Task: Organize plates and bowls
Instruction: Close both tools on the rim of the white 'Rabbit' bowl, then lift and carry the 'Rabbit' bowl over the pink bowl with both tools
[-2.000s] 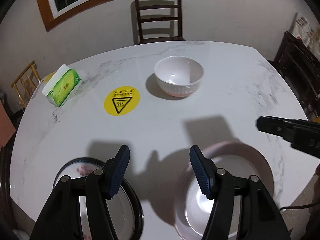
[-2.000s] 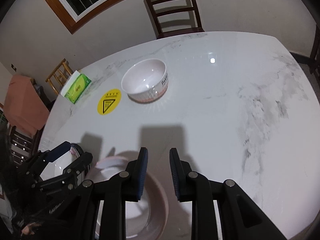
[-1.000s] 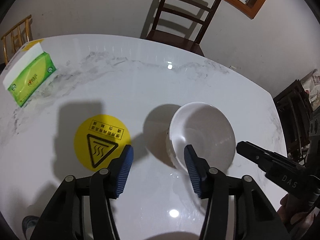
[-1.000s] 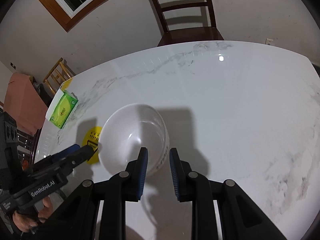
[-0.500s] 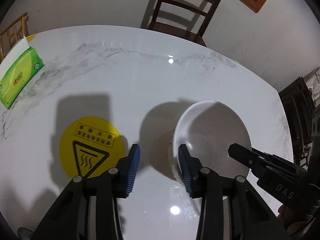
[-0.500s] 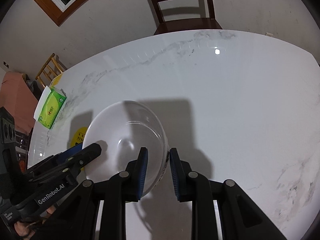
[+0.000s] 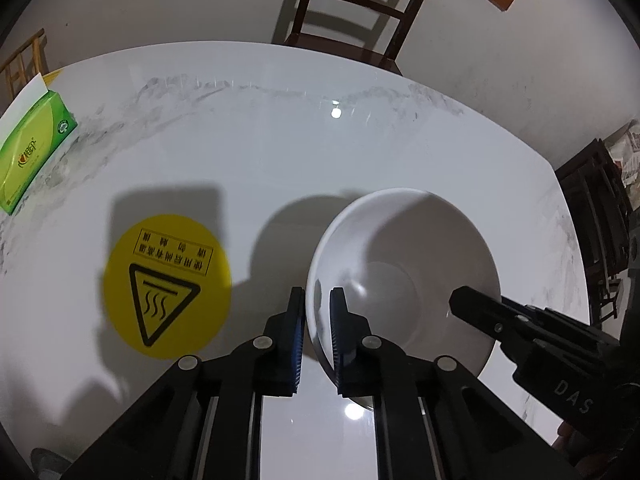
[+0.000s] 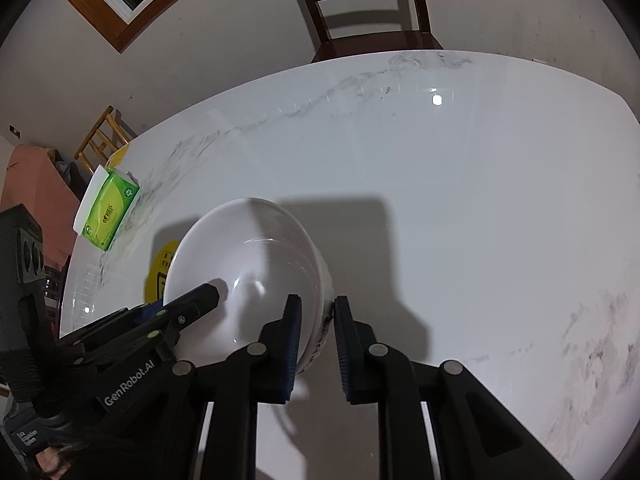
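Note:
A white bowl (image 7: 400, 272) stands on the white marble table (image 7: 280, 152), with both grippers at its rim. My left gripper (image 7: 318, 320) is shut on the bowl's left rim, one blue pad outside the wall and one inside. In the right wrist view the same bowl (image 8: 248, 264) has my right gripper (image 8: 317, 320) astride its right wall; its jaws are closing and the pads sit against the wall. Each gripper shows in the other's view: the right gripper (image 7: 460, 300) reaches over the bowl's right side, and the left gripper (image 8: 204, 298) is at the left rim.
A green tissue box (image 7: 32, 160) lies near the table's far left edge. A round yellow hot-surface sticker (image 7: 166, 286) is stuck flat just left of the bowl. A dark wooden chair (image 7: 352, 12) stands behind the table. A hand (image 8: 48, 460) holds the left gripper.
The left jaws have come together from wide apart onto the bowl's left rim. Two seconds ago both grippers hung over plates at the near edge; now they are at the bowl.

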A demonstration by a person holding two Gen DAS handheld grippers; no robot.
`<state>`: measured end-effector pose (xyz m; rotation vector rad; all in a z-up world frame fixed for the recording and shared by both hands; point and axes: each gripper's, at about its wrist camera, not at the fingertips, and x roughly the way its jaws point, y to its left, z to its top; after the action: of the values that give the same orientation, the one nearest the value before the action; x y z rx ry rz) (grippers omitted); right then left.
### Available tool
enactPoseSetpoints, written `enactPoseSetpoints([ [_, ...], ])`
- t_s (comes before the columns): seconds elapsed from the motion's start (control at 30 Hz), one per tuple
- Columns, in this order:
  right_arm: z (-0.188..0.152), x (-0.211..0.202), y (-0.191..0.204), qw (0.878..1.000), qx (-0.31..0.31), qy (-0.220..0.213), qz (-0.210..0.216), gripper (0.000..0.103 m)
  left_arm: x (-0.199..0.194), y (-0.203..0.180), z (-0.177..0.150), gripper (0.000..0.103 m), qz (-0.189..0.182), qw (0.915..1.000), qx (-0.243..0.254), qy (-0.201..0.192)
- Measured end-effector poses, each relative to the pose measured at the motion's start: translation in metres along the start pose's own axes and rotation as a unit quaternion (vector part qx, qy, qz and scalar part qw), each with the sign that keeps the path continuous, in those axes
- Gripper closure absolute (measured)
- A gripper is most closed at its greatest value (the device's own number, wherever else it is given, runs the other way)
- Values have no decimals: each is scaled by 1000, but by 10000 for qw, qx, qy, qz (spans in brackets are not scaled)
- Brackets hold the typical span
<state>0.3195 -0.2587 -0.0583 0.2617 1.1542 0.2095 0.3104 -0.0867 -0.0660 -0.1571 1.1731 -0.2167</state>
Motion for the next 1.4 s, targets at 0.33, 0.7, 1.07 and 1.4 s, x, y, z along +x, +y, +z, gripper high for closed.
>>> enactPoseSetpoints([
  [0.33, -16, -25, 1, 9999, -3, -105, 5, 86, -22, -10, -16, 94, -13, 9999, 136, -6],
  [0.7, -39, -69, 12, 9996, -93, -271, -39, 86, -62, -32, -37, 94, 38, 9992, 360, -141],
  [1.07, -72, -109, 29, 9990, -177, -408, -65, 86, -110, -44, -69, 93, 119, 9977, 588, -303],
  [1.4, -107, -139, 44, 9983, -265, -520, -93, 86, -142, -47, -100, 94, 124, 9969, 669, -398],
])
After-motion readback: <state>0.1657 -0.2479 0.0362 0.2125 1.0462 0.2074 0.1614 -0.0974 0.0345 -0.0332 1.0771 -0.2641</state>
